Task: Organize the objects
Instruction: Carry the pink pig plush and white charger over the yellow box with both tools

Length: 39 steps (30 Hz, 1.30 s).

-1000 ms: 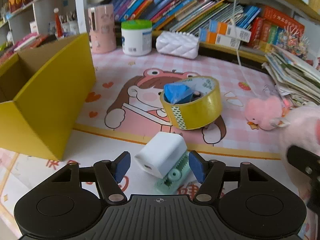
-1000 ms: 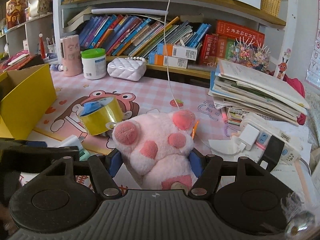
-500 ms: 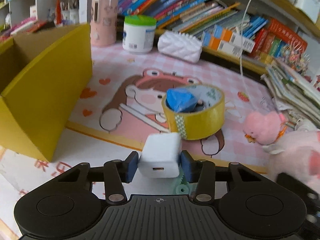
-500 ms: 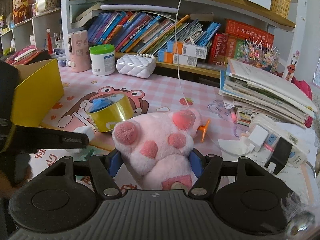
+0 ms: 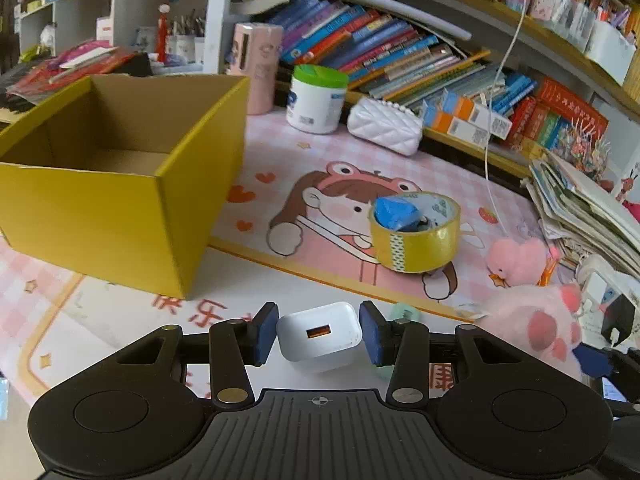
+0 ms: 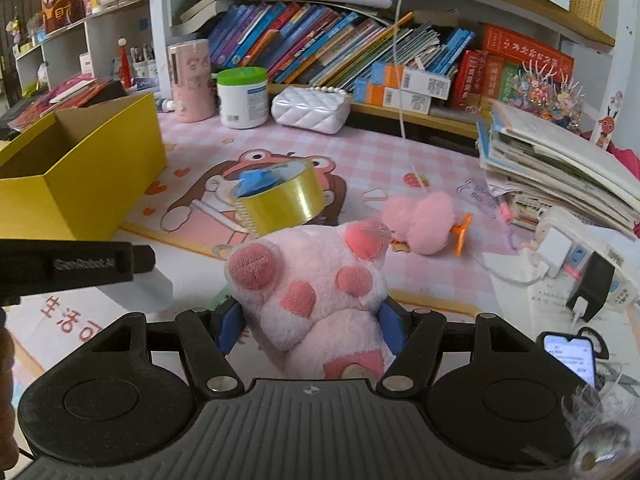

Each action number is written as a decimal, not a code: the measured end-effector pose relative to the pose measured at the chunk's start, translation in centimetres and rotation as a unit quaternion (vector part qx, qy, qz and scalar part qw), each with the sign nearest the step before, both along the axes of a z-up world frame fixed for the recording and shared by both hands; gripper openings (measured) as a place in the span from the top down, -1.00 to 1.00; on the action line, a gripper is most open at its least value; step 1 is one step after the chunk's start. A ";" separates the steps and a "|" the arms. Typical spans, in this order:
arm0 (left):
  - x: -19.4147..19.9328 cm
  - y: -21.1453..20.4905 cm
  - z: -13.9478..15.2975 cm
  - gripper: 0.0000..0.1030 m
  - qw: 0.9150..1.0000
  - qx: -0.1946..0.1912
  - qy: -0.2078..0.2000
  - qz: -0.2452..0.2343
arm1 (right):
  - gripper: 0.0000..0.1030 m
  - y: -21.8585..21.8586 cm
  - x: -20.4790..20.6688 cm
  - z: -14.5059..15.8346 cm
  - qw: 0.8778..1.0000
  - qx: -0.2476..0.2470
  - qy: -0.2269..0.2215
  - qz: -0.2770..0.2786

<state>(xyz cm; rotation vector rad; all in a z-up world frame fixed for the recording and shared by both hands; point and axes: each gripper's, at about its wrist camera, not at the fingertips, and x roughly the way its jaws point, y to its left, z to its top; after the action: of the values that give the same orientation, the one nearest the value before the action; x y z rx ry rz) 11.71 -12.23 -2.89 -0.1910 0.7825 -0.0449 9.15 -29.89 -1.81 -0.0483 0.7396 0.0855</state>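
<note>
My left gripper [image 5: 319, 334] is clamping the white charger [image 5: 319, 335] above the mat's [image 5: 280, 152] front edge, near the yellow box [image 5: 116, 200]. My right gripper [image 6: 310, 324] is squeezing the pink plush paw [image 6: 316, 284], tape roll [image 6: 280, 200] lying beyond.

Glossy plastic charger [image 5: 319, 336], fluffy plush paw [image 6: 316, 280]

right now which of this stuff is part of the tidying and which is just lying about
In the job:
- white charger, clamped in the left gripper
- pink plush paw, clamped in the right gripper
- yellow box, open
- tape roll
- small pink plush

Lying about:
- shelf books
- white jar
- paper stack
</note>
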 end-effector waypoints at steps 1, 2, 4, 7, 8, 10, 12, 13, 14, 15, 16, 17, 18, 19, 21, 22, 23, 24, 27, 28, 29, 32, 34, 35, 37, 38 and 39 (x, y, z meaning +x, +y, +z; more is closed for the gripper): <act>-0.2 0.3 0.0 0.18 1.000 0.000 -0.001 0.001 | -0.26 0.3 -0.1 0.0 1.000 0.000 0.002 0.002; -0.5 0.7 0.1 0.18 1.000 0.000 -0.001 0.005 | -0.26 0.6 -0.2 -0.1 1.000 0.000 0.005 0.004; -1.0 1.3 0.2 0.18 1.000 -0.002 -0.002 0.010 | -0.26 1.2 -0.3 -0.1 1.000 -0.001 0.010 0.007; -1.8 2.3 0.6 0.18 1.000 -0.005 -0.009 0.017 | -0.26 2.1 -0.6 -0.2 1.000 -0.003 0.014 0.009; -2.1 2.7 0.7 0.18 1.000 -0.007 -0.011 0.018 | -0.26 2.5 -0.8 -0.2 1.000 -0.004 0.016 0.009; -2.6 3.3 0.9 0.18 1.000 -0.009 -0.016 0.017 | -0.26 3.2 -1.1 -0.2 1.000 -0.004 0.018 0.009; -3.3 4.2 1.1 0.18 1.000 -0.010 -0.021 0.013 | -0.26 4.1 -1.5 -0.2 1.000 -0.004 0.020 0.008; -3.5 4.7 1.2 0.18 1.000 -0.012 -0.022 0.012 | -0.26 4.6 -1.7 -0.1 1.000 -0.003 0.022 0.008; -3.8 5.0 1.4 0.18 1.000 -0.013 -0.023 0.011 | -0.26 5.1 -2.0 0.0 1.000 -0.003 0.023 0.008; -4.0 5.5 1.5 0.18 1.000 -0.013 -0.024 0.009 | -0.26 5.7 -2.4 0.1 1.000 -0.003 0.022 0.007; -4.2 6.0 1.6 0.18 1.000 -0.013 -0.025 0.006 | -0.26 6.2 -2.6 0.2 1.000 -0.003 0.021 0.006; -4.4 6.5 1.8 0.18 1.000 -0.011 -0.027 0.003 | -0.26 6.8 -2.9 0.4 1.000 -0.003 0.020 0.004; -4.6 6.9 1.9 0.18 1.000 -0.010 -0.028 0.000 | -0.26 7.4 -3.2 0.5 1.000 -0.003 0.020 0.001; -4.9 7.4 2.0 0.18 1.000 -0.009 -0.030 -0.002 | -0.26 8.1 -3.4 0.5 1.000 -0.003 0.021 -0.002; -5.3 8.4 2.2 0.18 0.999 -0.005 -0.031 -0.005 | -0.26 9.4 -3.8 0.5 1.000 -0.004 0.025 -0.009; -5.5 8.8 2.2 0.18 0.999 -0.002 -0.032 -0.005 | -0.26 10.2 -3.9 0.5 0.999 -0.007 0.028 -0.014; -5.8 9.3 2.3 0.18 0.999 0.001 -0.033 -0.005 | -0.26 10.9 -4.0 0.5 0.999 -0.010 0.030 -0.019; -6.0 9.9 2.4 0.18 0.999 0.005 -0.034 -0.004 | -0.26 11.6 -4.1 0.5 0.999 -0.012 0.031 -0.023; -6.8 11.4 2.6 0.18 0.999 0.017 -0.039 -0.002 | -0.26 13.7 -4.4 0.5 0.999 -0.012 0.032 -0.038; -7.1 12.0 2.6 0.18 0.999 0.021 -0.041 -0.002 | -0.26 14.3 -4.5 0.5 0.999 -0.011 0.033 -0.042; -7.4 12.5 2.7 0.18 0.999 0.025 -0.043 -0.001 | -0.26 15.0 -4.6 0.5 0.998 -0.010 0.034 -0.045; -8.1 14.3 2.7 0.18 0.998 0.036 -0.045 0.003 | -0.26 17.1 -5.1 0.5 0.998 -0.005 0.034 -0.047; -8.7 15.4 2.7 0.18 0.998 0.041 -0.046 0.008 | -0.26 18.6 -5.4 0.6 0.999 -0.003 0.032 -0.042; -9.0 16.1 2.7 0.18 0.998 0.043 -0.047 0.011 | -0.26 19.5 -5.7 0.6 0.999 -0.004 0.031 -0.038; -9.4 17.5 2.8 0.18 0.997 0.048 -0.050 0.019 | -0.26 20.9 -6.0 0.7 0.999 -0.004 0.029 -0.031; -9.7 18.1 2.7 0.18 0.997 0.049 -0.051 0.023 | -0.26 21.6 -6.1 0.8 0.999 -0.004 0.027 -0.027; -9.9 18.6 2.8 0.18 0.997 0.051 -0.052 0.026 | -0.27 22.3 -6.3 0.9 0.999 -0.005 0.025 -0.024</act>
<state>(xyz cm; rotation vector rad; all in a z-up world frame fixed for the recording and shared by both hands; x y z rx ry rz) 1.85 6.40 -0.14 -0.1118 0.6747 0.0339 2.87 -7.63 -0.96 -0.0368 0.7917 0.0370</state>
